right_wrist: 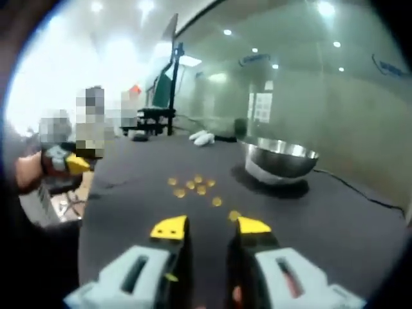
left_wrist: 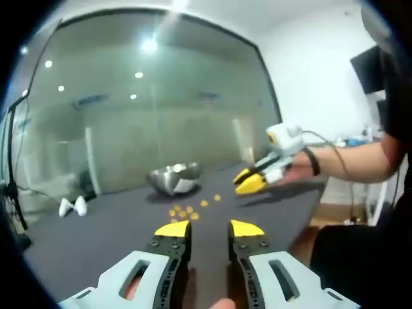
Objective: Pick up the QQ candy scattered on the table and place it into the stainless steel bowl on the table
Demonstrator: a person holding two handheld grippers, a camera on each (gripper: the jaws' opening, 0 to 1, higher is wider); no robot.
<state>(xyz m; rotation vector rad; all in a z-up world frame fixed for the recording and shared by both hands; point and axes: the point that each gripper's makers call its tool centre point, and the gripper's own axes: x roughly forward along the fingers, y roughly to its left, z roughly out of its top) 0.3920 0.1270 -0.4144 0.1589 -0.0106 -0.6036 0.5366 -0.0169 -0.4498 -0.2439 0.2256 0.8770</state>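
Several small yellow QQ candies [left_wrist: 187, 210] lie loose on the dark table [left_wrist: 96, 238], just in front of the stainless steel bowl [left_wrist: 174, 178]. My left gripper [left_wrist: 209, 228] is open and holds nothing, a short way before the candies. Over the table's right side a hand holds my right gripper [left_wrist: 251, 180]. In the right gripper view the candies [right_wrist: 193, 185] lie ahead, one candy [right_wrist: 235, 215] close to the right jaw tip. The bowl [right_wrist: 280, 159] stands beyond them to the right. My right gripper [right_wrist: 211, 226] is open with nothing in it. At the left edge is the left gripper [right_wrist: 67, 164].
A white object [left_wrist: 72, 206] lies at the table's far left, seen again as a white object [right_wrist: 203, 137] behind the candies. A glass wall [left_wrist: 161, 116] runs behind the table. A dark stand [right_wrist: 170, 84] rises past the far edge. A cable [right_wrist: 360, 193] trails right of the bowl.
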